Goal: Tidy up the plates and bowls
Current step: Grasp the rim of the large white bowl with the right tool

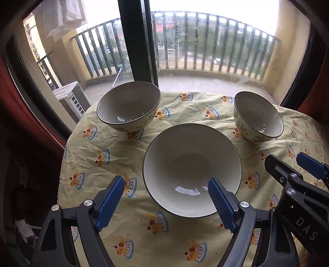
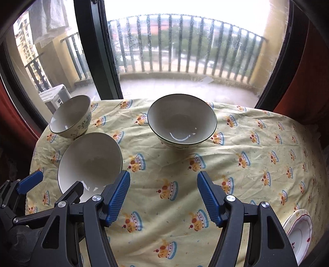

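The yellow tablecloth [image 1: 115, 164] fills mid-frame, bearing three bowls: the near bowl [image 1: 192, 174] centre, others upper left [image 1: 128, 106] and upper right [image 1: 258, 117]. The left gripper [image 1: 164, 203] and right gripper [image 2: 163, 197] both gape wide, empty. A pad clipping the near bowl's rim could tip it.

The white scalloped plate with a red rim line [image 2: 299, 234] is cut off by the lower right edge of the right wrist view, so only part of its rim and well can be seen. The near rim of the large plain cream bowl [image 1: 191, 162] is covered by the blue ribbed pad [image 1: 221, 203] in the left wrist view. The pale hanging cloth [image 1: 63, 16] is cropped at the top edge.
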{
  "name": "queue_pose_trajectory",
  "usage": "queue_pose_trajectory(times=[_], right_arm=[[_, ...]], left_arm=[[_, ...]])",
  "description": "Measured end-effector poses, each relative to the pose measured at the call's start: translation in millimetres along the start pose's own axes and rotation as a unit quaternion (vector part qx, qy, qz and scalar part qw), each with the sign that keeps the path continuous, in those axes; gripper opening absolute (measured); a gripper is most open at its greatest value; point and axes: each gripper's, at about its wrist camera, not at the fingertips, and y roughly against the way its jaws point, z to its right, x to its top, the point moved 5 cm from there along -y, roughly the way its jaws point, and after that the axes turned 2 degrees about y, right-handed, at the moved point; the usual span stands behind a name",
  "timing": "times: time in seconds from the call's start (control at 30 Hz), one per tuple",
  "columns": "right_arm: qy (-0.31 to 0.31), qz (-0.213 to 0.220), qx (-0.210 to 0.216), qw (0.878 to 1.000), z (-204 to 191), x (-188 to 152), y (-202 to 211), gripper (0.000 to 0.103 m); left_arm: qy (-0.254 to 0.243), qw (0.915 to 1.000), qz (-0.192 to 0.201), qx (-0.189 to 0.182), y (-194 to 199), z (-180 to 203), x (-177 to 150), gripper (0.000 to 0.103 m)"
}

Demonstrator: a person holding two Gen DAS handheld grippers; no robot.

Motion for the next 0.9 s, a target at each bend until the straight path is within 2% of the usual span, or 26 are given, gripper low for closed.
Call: queue_pose_trajectory(times=[0.13, 0.2, 0.27, 0.4, 0.5, 0.57, 0.6, 0.67, 0.73, 0.9], right_arm=[[-0.010, -0.002, 0.002, 1.000, -14, 11, -18, 0.071], [-0.014, -0.003, 0.006, 1.000, -20, 17, -26, 0.071], [-0.019, -0.004, 0.013, 1.000, -26, 20, -33, 0.071], [-0.036, -0.025, 0.028, 0.999, -34, 23, -48, 0.070], [-0.022, -0.028, 0.023, 0.999, -40, 24, -53, 0.056], [-0.017, -0.036, 0.021, 0.999, -43, 24, -58, 0.041], [-0.014, -0.041, 0.018, 0.999, -44, 23, -60, 0.038], [0.002, -0.049, 0.022, 0.999, -49, 19, -64, 0.022], [0.006, -0.049, 0.030, 0.998, -53, 15, -63, 0.015], [-0.006, -0.046, 0.029, 0.999, -52, 12, -63, 0.015]], left_arm=[[0.007, 0.9999, -0.001, 0.008, -18, -13, 12, 0.083], [0.011, 0.9999, -0.002, 0.002, -27, -17, 17, 0.079], [0.020, 0.9997, -0.010, -0.004, -36, -20, 19, 0.069], [0.036, 0.9991, -0.023, -0.007, -48, -24, 20, 0.067], [0.033, 0.9991, -0.026, -0.001, -53, -24, 18, 0.054], [0.044, 0.9984, -0.036, -0.009, -58, -26, 17, 0.041], [0.059, 0.9973, -0.039, -0.020, -59, -28, 18, 0.041], [0.079, 0.9957, -0.035, -0.033, -58, -33, 23, 0.040], [0.072, 0.9962, -0.031, -0.036, -58, -33, 24, 0.040], [0.048, 0.9978, -0.034, -0.028, -60, -29, 20, 0.040]])
